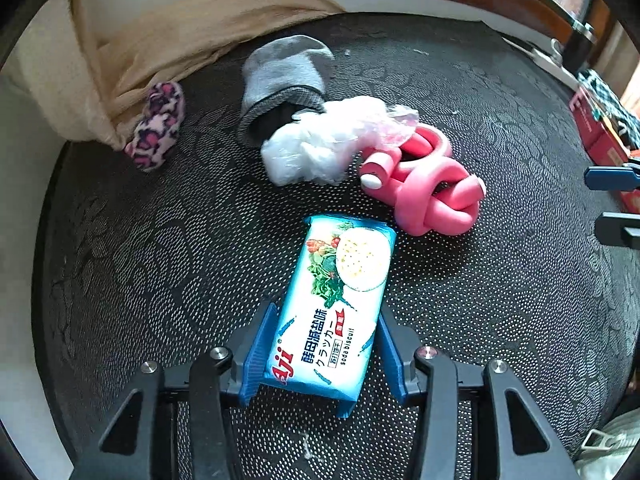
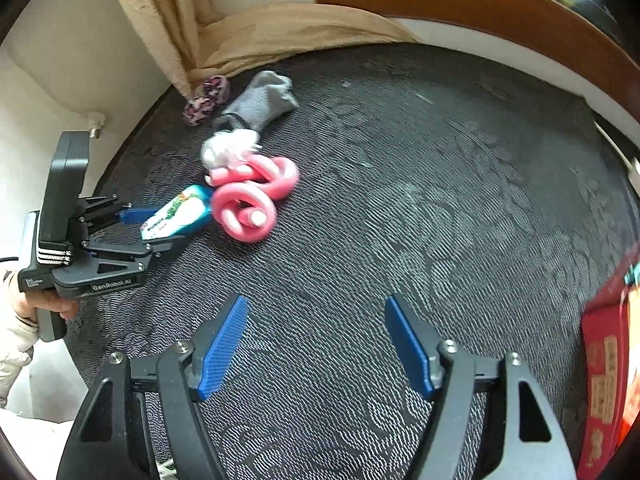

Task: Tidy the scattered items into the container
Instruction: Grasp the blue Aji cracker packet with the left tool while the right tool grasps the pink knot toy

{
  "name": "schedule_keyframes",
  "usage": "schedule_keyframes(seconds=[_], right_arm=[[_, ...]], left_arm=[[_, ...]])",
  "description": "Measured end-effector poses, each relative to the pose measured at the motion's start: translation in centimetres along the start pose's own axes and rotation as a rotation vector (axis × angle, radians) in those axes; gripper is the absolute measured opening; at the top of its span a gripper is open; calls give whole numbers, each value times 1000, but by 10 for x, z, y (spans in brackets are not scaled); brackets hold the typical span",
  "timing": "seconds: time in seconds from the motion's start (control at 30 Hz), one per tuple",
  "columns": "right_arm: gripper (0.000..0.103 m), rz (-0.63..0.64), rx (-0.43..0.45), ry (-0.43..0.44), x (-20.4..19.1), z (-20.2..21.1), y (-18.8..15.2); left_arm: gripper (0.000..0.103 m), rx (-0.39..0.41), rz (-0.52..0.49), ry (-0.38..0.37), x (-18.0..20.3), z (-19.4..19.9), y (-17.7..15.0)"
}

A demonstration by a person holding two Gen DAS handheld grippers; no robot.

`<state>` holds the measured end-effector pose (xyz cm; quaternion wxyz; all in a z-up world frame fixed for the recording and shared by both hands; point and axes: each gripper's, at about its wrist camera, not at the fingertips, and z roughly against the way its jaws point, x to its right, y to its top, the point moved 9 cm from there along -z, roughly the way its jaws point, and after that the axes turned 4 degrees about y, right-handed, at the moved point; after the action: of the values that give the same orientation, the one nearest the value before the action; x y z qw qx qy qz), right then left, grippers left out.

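A round surface [image 1: 160, 260] is covered in dark woven fabric with a raised pale dotted floral pattern. On it the scattered items are grouped toward the far left.

A glossy blue-and-white packet of soda biscuits [image 1: 340, 304], flat and rectangular, lies between the ribbed blue pads of the left gripper [image 1: 324, 316]. The left pad is seen against the packet's side; contact at the right pad cannot be told with certainty. In the right wrist view the same packet [image 2: 176, 216] is seen clamped at its near end by the left gripper [image 2: 154, 230], which is held by a hand [image 2: 44, 304] in a pale sleeve.

Just beyond the packet, a smooth pink foam tube [image 1: 424, 184] is coiled into a loose knot, with a white end cap. A crumpled clear plastic bag [image 1: 320, 144] rests touching its far-left side. A soft grey knitted sock [image 1: 280, 84] with a darker ribbed cuff lies behind the bag. A fluffy pink-and-purple spotted item [image 1: 158, 126] sits at the far left edge, beside draped beige cloth [image 1: 192, 36].

The right gripper [image 2: 316, 344] hovers with its blue pads apart and nothing between them.

A red box [image 2: 604, 376] with gold print is visible at the right edge; its contents cannot be seen.
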<state>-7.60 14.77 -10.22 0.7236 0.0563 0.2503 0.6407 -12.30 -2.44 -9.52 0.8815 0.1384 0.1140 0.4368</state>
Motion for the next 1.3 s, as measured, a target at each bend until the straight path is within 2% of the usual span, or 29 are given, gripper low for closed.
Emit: schedule_keyframes(seconds=[0.4,0.63,0.67,0.7,0.73,0.9,1.13,1.2,1.3], right_arm=[[75,173,-53,65,-51,-56,41],[75,236,-103,4,-61,-92,45],[70,239,-101,1,-61,-94,46],[55,241,-102,-4,-61,-95,46],[52,239,-105,-6,-61,-95,45],[52,237,-111,17,-65,-88,37],[52,205,-80,72,-69,-57,19],[52,187,-67,78,-67,-49,12],[52,144,-41,80,-54,-31,5]], left_arm=[[51,-7,249,-11,-29,31,-25],[51,13,308,-10,-37,46,-33],[51,16,318,-11,-38,48,-34],[51,17,325,-13,-37,50,-35],[51,17,330,-14,-37,51,-35],[51,17,340,-12,-34,57,-37],[51,24,328,-11,-20,72,-37],[51,26,325,-12,17,18,-44],[51,31,318,-18,32,20,-37]])
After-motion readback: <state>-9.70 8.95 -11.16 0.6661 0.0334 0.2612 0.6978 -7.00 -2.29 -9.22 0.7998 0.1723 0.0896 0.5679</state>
